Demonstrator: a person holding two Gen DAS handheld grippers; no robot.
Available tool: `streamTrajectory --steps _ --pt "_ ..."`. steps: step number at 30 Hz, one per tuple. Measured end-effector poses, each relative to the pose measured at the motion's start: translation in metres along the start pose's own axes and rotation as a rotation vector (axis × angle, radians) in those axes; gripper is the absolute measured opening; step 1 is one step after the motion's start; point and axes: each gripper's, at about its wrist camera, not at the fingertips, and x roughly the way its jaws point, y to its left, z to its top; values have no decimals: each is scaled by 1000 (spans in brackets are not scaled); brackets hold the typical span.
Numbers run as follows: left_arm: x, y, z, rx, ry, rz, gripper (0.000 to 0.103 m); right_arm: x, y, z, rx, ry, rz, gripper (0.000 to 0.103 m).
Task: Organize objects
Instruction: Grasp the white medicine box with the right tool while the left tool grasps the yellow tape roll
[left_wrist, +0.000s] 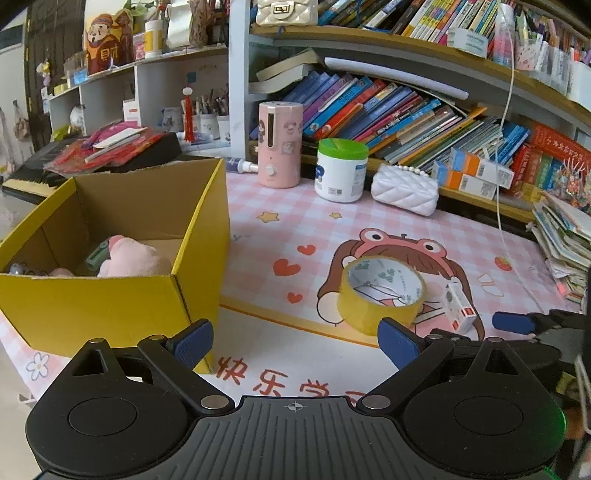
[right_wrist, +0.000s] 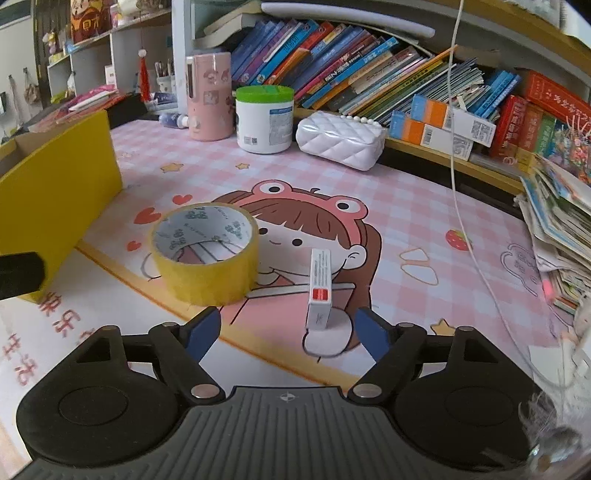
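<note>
A yellow tape roll (left_wrist: 382, 293) (right_wrist: 205, 254) lies flat on the pink cartoon desk mat (left_wrist: 303, 221). A small white box with a red label (left_wrist: 458, 308) (right_wrist: 320, 288) stands just right of the roll. A yellow cardboard box (left_wrist: 122, 295) (right_wrist: 55, 192) stands at the left; it holds a pink plush toy (left_wrist: 129, 258) and other small items. My left gripper (left_wrist: 295, 341) is open and empty, between the cardboard box and the tape. My right gripper (right_wrist: 290, 332) is open and empty, and the small box stands just beyond its right finger (right_wrist: 371, 334).
A pink cylinder (left_wrist: 279, 144), a green-lidded white tub (left_wrist: 341, 170) and a white quilted purse (left_wrist: 404, 188) stand at the back of the mat. Bookshelves rise behind. A paper stack (right_wrist: 557, 229) sits at the right, and a white cable (right_wrist: 458, 184) hangs down.
</note>
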Motion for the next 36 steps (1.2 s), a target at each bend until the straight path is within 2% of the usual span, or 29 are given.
streamTrajectory --steps 7,10,12,13,16,19,24,29,36 --pt "13 -6 8 10 4 -5 97 32 -14 9 57 18 -34 60" --pt "20 -12 11 20 8 -16 97 44 -19 12 66 28 -16 46" --pt "23 -16 13 24 8 -26 97 48 -22 13 73 31 7 19" --pt "25 -18 14 25 7 -31 97 48 -25 14 74 26 22 14" --pt "33 -24 18 29 8 -45 97 39 -33 14 99 23 38 14" --pt "48 -32 22 31 23 -66 103 23 -42 11 135 18 19 14" --pt "79 -50 25 47 40 -98 103 -6 -56 0 169 29 0 14" --pt "108 -64 22 77 92 -108 103 -30 -63 -8 186 27 -6 14" --pt "121 -69 27 45 101 -136 103 -40 -67 -15 189 40 -18 14"
